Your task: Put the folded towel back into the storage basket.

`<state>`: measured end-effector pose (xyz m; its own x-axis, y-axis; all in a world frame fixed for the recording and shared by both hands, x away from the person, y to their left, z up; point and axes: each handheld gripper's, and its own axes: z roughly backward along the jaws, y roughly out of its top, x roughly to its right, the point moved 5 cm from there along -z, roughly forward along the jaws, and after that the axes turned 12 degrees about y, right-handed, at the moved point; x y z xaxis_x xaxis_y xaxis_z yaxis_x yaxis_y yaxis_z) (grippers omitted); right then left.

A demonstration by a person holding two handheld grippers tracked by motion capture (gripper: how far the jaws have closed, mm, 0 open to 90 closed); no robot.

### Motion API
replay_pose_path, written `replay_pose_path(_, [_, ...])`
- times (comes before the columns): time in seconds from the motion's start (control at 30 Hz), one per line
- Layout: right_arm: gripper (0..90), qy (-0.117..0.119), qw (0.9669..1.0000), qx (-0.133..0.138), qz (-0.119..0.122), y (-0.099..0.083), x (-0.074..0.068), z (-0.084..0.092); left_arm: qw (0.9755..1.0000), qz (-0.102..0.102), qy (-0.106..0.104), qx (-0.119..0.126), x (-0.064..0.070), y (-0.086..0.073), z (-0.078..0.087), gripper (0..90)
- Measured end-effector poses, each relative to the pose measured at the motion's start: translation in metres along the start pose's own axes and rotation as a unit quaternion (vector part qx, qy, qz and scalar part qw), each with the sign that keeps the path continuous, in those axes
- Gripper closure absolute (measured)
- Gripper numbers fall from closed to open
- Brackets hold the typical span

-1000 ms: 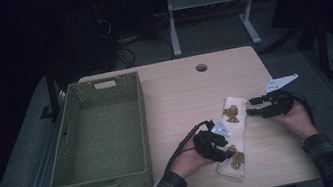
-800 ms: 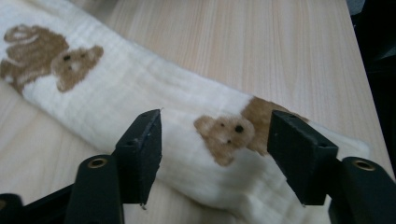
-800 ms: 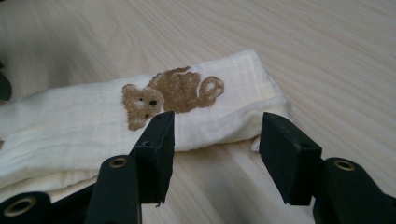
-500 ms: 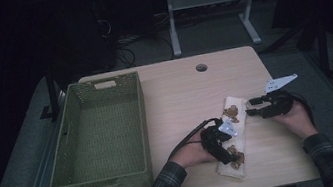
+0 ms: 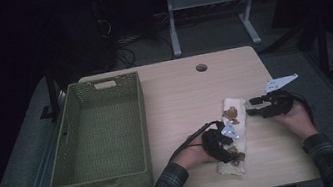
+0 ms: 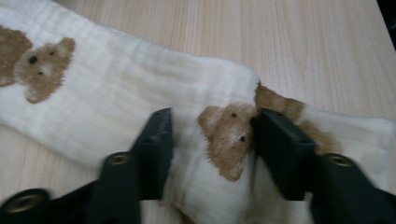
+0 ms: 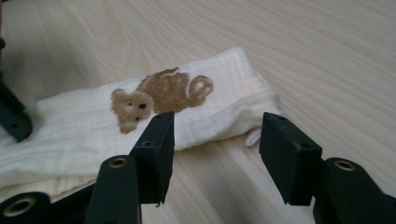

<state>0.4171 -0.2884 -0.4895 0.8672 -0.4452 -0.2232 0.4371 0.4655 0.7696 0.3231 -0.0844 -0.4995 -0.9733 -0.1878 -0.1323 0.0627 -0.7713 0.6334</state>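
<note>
A folded white cloth (image 5: 235, 108) printed with brown teddy bears lies lengthwise on the right half of the wooden table (image 5: 180, 96). My left gripper (image 5: 228, 143) rests on the cloth's near half. In the left gripper view its jaws have just been closing, and the left gripper (image 6: 212, 135) now pinches a bunched ridge of cloth (image 6: 116, 84) with a bear's face on it. My right gripper (image 5: 251, 108) hovers at the cloth's far right edge. In the right gripper view the right gripper (image 7: 217, 140) stands open, and the cloth's end (image 7: 224, 109) lies just ahead of its tips, untouched.
A green woven basket (image 5: 143, 122) stands empty on the table's left half. A round cable hole (image 5: 201, 67) sits near the far edge. A dark floor and a metal frame (image 5: 211, 3) lie beyond the table. The right table edge is close behind my right hand.
My left gripper has shifted slightly along the near half of the cloth and settled on it again. The right gripper has stayed where it was.
</note>
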Motion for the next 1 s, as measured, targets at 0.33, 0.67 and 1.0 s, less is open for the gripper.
replay_pose_path(0.33, [41.2,0.014,0.9999,0.008,0.004,0.003,-0.003,0.001,0.9988,0.049,-0.006,-0.002,-0.002,-0.001,0.002,79.8])
replay_pose_path(0.67, [34.0,0.045,0.9987,0.001,0.023,0.016,-0.007,-0.003,0.9973,0.073,0.002,-0.007,0.003,-0.007,0.019,80.5])
replay_pose_path(1.0, [36.7,0.062,0.9966,-0.034,0.042,0.047,-0.005,-0.031,0.9955,0.094,0.013,0.008,0.005,-0.019,0.040,80.4])
